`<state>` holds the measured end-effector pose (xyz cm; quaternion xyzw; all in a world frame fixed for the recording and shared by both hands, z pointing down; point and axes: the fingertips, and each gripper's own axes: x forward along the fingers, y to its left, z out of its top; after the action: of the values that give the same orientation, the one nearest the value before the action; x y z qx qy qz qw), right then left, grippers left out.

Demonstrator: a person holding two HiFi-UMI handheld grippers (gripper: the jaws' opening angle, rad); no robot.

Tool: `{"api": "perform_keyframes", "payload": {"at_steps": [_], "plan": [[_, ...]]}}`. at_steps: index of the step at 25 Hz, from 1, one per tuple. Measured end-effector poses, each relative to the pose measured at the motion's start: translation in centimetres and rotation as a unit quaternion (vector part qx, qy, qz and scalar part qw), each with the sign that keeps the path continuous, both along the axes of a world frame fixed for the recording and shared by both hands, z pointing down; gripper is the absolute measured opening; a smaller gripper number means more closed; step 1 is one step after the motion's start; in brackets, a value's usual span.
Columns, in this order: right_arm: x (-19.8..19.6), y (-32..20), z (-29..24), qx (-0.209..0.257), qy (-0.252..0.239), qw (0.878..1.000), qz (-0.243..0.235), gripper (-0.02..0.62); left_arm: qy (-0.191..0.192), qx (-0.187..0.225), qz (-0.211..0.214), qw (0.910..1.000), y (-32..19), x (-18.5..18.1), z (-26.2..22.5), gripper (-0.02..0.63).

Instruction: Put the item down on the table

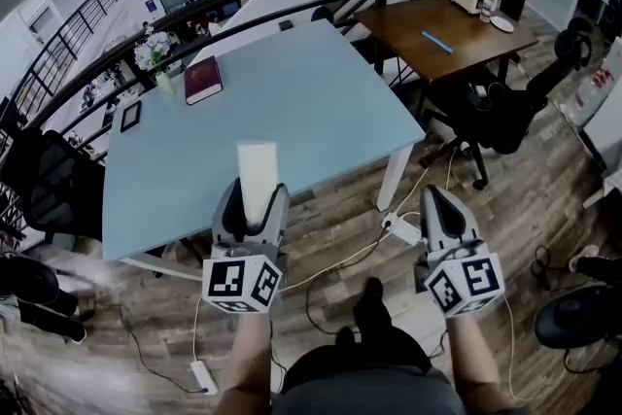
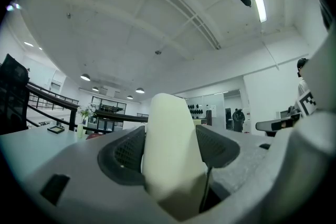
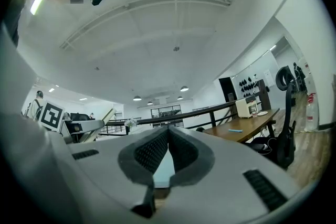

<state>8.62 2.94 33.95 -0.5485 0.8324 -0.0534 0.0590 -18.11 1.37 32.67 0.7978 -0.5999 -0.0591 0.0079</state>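
A pale cream block (image 1: 258, 178) stands up between the jaws of my left gripper (image 1: 252, 205), which is shut on it, in front of the near edge of the light blue table (image 1: 321, 102). In the left gripper view the same block (image 2: 170, 149) fills the gap between the two dark pads and sticks out past them. My right gripper (image 1: 442, 206) is held to the right, off the table's corner and above the wooden floor. Its jaws meet at the tips with nothing between them (image 3: 168, 140).
On the table's far left lie a dark red book (image 1: 203, 79), a small black tablet (image 1: 129, 115) and a vase of flowers (image 1: 155, 53). A brown desk (image 1: 447, 29) with black office chairs (image 1: 505, 112) stands at the right. Cables and a power strip (image 1: 400, 228) lie on the floor.
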Motion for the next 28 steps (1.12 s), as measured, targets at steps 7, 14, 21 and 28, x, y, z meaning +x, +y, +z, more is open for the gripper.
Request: {"api": "perform_keyframes", "payload": {"at_steps": [7,14,21,28], "plan": [[1.7,-7.1,-0.5,0.006,0.001,1.0,-0.016,-0.002,-0.001,0.003,-0.01,0.9999,-6.8,2.2,-0.2,0.307],[2.7,-11.7,-0.2,0.006,-0.01,0.999,-0.033,-0.002,-0.011,-0.002,-0.018,0.9998,-11.3,4.1,-0.1,0.307],[3.3,-14.7,0.6,-0.002,-0.015,0.999,-0.032,-0.002,-0.02,-0.018,-0.015,0.9995,-15.4,5.1,1.3,0.307],[1.5,-18.8,0.9,-0.011,-0.007,0.999,-0.033,-0.002,-0.03,-0.045,-0.001,0.9985,-21.0,4.2,3.4,0.307]]}}
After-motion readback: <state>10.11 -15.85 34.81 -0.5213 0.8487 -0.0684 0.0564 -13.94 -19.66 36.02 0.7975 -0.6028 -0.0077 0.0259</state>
